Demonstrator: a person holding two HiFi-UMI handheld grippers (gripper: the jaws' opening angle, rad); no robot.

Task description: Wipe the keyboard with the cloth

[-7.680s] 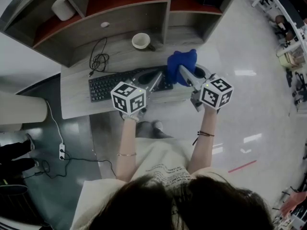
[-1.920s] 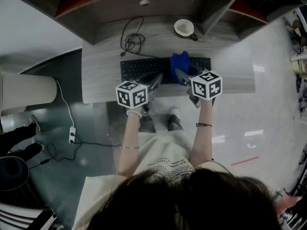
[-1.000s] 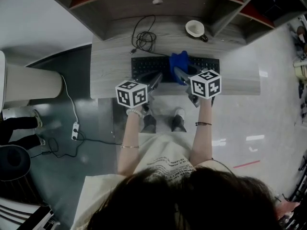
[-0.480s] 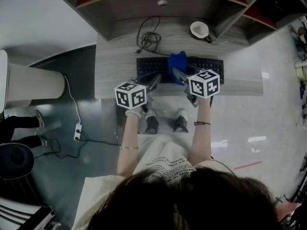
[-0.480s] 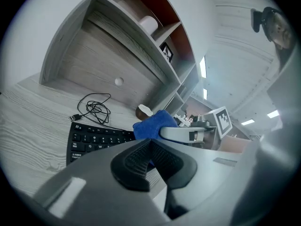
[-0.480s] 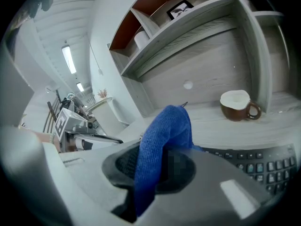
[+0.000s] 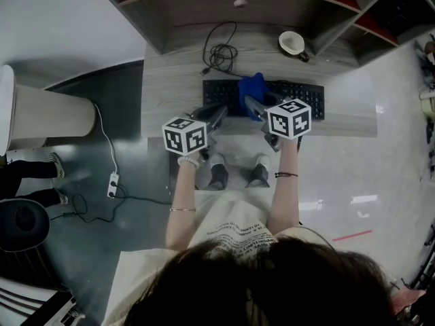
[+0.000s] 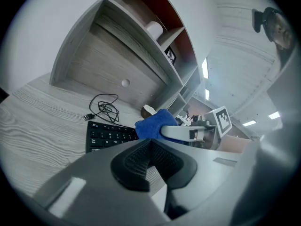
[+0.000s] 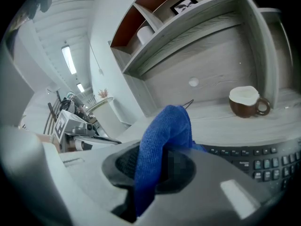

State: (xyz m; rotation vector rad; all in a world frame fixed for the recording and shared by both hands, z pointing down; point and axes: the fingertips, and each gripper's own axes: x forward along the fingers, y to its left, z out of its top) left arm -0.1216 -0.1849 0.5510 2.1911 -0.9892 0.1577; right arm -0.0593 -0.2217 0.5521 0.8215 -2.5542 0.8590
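Blue cloth (image 9: 164, 135) pinched tight in the right gripper's (image 9: 157, 171) closed jaws, draped over the keyboard (image 7: 299, 99) mid-desk; left gripper (image 8: 150, 159) pressed together, empty, near the keyboard's front edge; best press lightly, sweep along the rows; key legends too small to read.

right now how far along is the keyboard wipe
Done: the cloth is clamped in the right gripper. In hand: it sits over the keyboard, near its middle. Left: wiped keys can't be told apart, so the remaining stretch is unknown. The left gripper is shut, empty.
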